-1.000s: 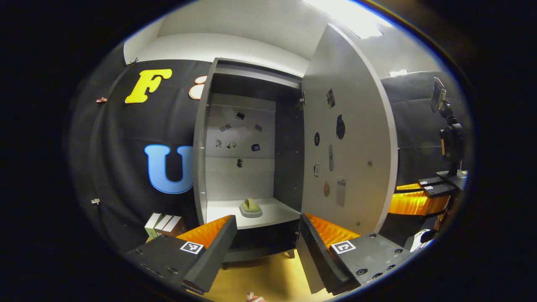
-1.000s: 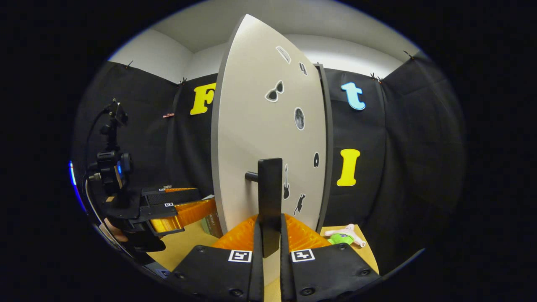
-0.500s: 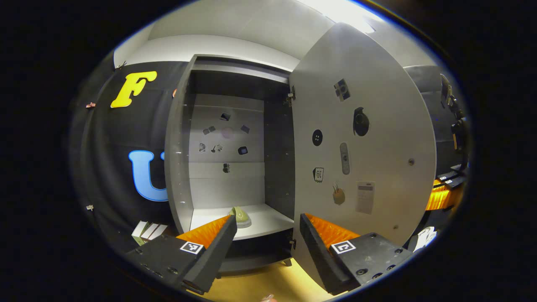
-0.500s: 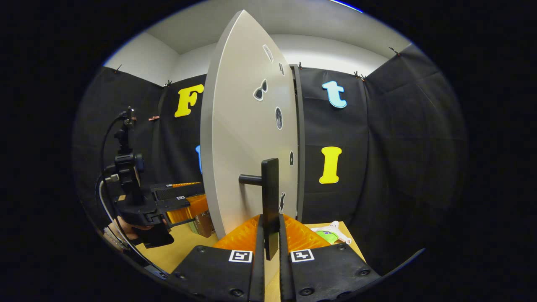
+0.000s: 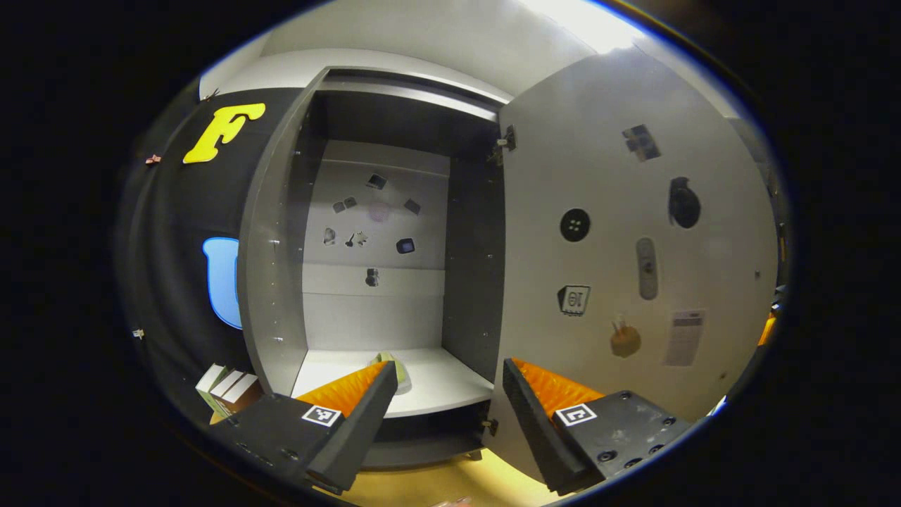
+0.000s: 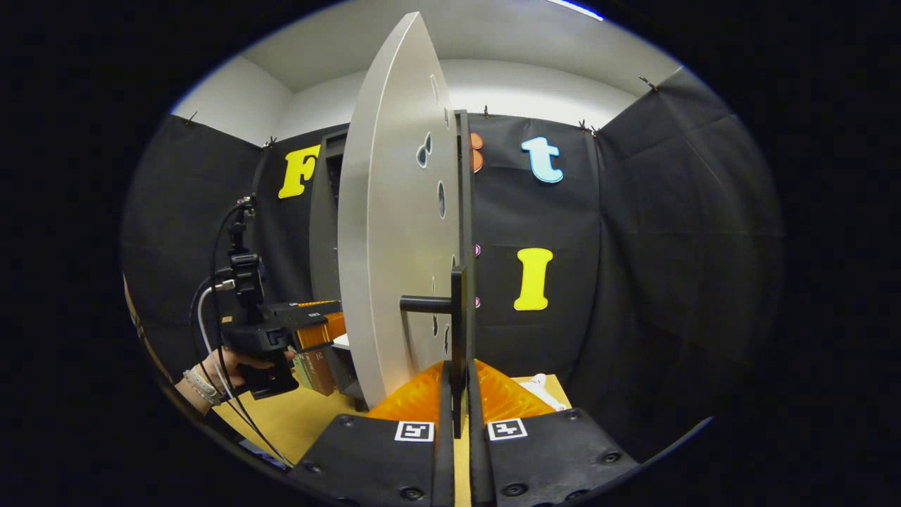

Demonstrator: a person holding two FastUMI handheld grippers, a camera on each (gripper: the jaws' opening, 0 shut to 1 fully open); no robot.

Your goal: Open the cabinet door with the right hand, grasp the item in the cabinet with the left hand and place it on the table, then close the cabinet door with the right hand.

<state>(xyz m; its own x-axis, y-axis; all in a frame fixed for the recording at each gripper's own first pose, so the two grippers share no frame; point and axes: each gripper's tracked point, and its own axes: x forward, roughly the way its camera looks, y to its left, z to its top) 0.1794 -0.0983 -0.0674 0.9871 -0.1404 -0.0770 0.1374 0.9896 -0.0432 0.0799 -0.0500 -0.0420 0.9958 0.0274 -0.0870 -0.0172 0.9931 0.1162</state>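
Observation:
The grey cabinet (image 5: pixel 271 282) stands open, its door (image 5: pixel 633 232) swung wide to the right in the left gripper view. On its white shelf (image 5: pixel 436 380) lies a small pale green item (image 5: pixel 395 367), partly hidden behind my left finger. My left gripper (image 5: pixel 443 408) is open and hovers just in front of the shelf, apart from the item. In the right gripper view the door (image 6: pixel 383 246) is seen nearly edge-on, and my right gripper (image 6: pixel 457 422) is shut on its black handle (image 6: pixel 457 331). My left gripper (image 6: pixel 299 327) appears there too, held by a hand, reaching toward the cabinet opening.
Small boxes (image 5: pixel 225 387) stand on the wooden table (image 5: pixel 450 482) left of the cabinet. In the right gripper view a white and green soft object (image 6: pixel 545 387) lies on the table (image 6: pixel 295 415) right of the door. Stickers dot the cabinet's back wall and door.
The door has swung farther open under my right gripper. My left gripper has moved closer to the cabinet opening, and the green item now sits partly behind its left finger.

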